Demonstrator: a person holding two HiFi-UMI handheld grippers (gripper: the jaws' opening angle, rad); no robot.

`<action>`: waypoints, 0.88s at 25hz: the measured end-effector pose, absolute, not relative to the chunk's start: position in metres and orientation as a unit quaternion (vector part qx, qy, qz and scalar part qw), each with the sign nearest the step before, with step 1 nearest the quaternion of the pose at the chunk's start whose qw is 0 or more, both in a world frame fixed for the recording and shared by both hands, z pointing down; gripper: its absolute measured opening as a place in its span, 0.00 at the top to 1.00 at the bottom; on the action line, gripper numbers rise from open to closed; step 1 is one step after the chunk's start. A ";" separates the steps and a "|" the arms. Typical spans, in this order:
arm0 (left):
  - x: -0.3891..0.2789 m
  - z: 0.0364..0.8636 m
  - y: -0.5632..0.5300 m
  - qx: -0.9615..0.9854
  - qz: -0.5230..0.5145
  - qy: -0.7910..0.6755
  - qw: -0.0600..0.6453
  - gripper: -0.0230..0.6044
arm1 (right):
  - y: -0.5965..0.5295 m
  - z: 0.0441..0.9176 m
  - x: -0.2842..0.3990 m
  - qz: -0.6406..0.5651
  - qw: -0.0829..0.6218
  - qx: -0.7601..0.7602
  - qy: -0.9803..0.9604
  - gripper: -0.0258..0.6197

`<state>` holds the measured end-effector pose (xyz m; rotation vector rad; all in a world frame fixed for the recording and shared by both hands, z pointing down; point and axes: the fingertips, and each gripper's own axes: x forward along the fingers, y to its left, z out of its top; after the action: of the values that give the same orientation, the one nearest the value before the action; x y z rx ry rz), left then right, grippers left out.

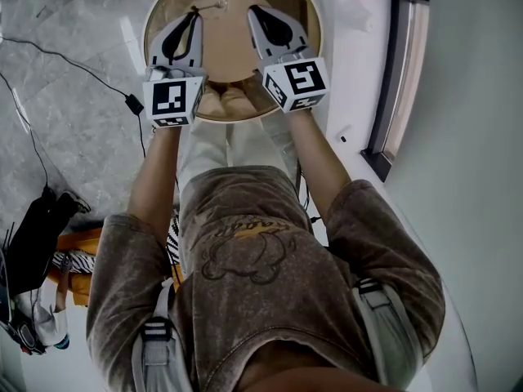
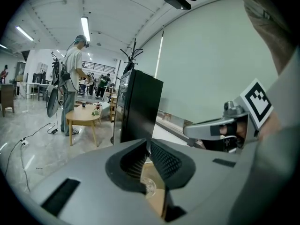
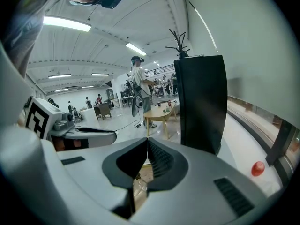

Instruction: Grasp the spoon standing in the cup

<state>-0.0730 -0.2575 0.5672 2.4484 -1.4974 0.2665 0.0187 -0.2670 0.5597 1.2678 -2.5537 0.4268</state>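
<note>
Our left gripper [image 1: 194,16] and right gripper [image 1: 254,11] both hover empty, jaws pressed together, over the round table [image 1: 313,31], so we must spread one claw before descending on the clear cup [image 1: 219,5] near its far edge, whose spoon [image 1: 206,7] we barely discern.

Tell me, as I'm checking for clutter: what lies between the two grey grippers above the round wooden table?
Head view: bare round wooden table between left gripper and right gripper, except a small clear object between their tips.
</note>
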 end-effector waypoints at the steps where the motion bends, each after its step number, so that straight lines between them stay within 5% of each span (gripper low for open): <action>1: -0.073 0.568 -0.258 0.842 0.093 -0.516 0.129 0.93 | -0.267 0.560 0.018 0.148 0.130 0.435 -0.879 0.93; 7: -0.073 0.576 -0.258 0.839 0.093 -0.518 0.136 0.72 | -0.264 0.565 0.017 0.151 0.133 0.430 -0.880 0.93; 22: -0.082 0.653 -0.267 0.813 0.140 -0.533 0.188 0.72 | -0.253 0.575 0.020 0.164 0.138 0.426 -0.879 0.93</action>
<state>-0.0819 -0.2672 0.6525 2.2861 -1.5002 0.3942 0.0199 -0.2527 0.5754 1.2314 -2.5432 0.4746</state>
